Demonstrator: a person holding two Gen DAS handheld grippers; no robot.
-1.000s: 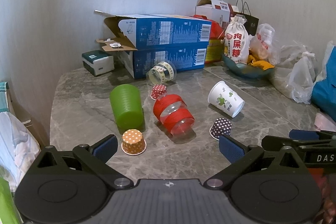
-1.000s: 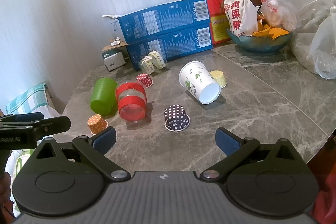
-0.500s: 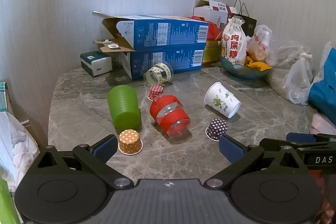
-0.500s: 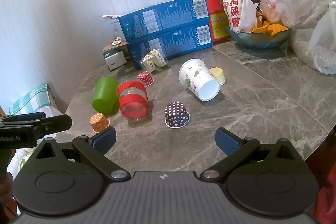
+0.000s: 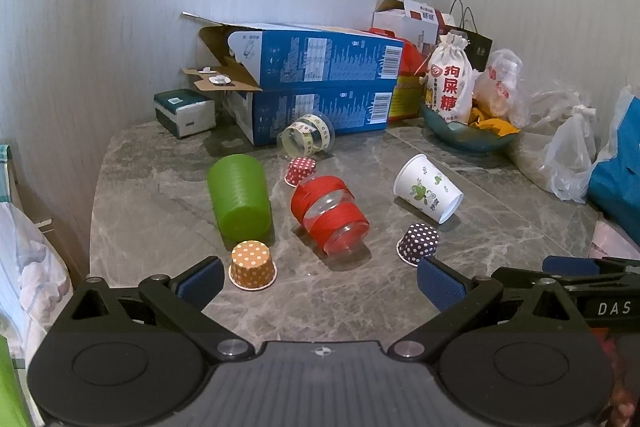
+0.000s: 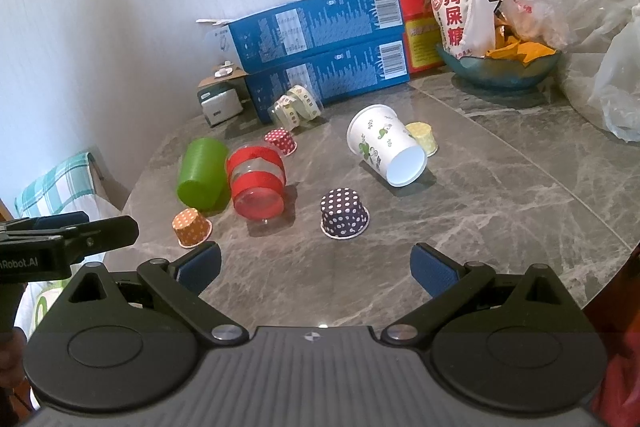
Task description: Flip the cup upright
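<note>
**Both Grippers Back Off, Nothing Grasped**

Fingers (image 5: pixel 440 281) of the left gripper (image 5: pixel 320 281) and the right gripper (image 6: pixel 316 269) are spread wide and empty. Over the last second both views have pulled slightly back from the table (image 6: pixel 500 211); no cup is chosen yet. Beyond the navy cup (image 6: pixel 344 213), the white cup (image 6: pixel 382 143) lies on its side, farther back and to the right, untouched.

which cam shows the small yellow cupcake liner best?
Right wrist. The yellow liner sits inverted just behind the tipped white paper cup, its top and side visible. In the left wrist view that cup blocks it entirely; nothing of it shows.
</note>
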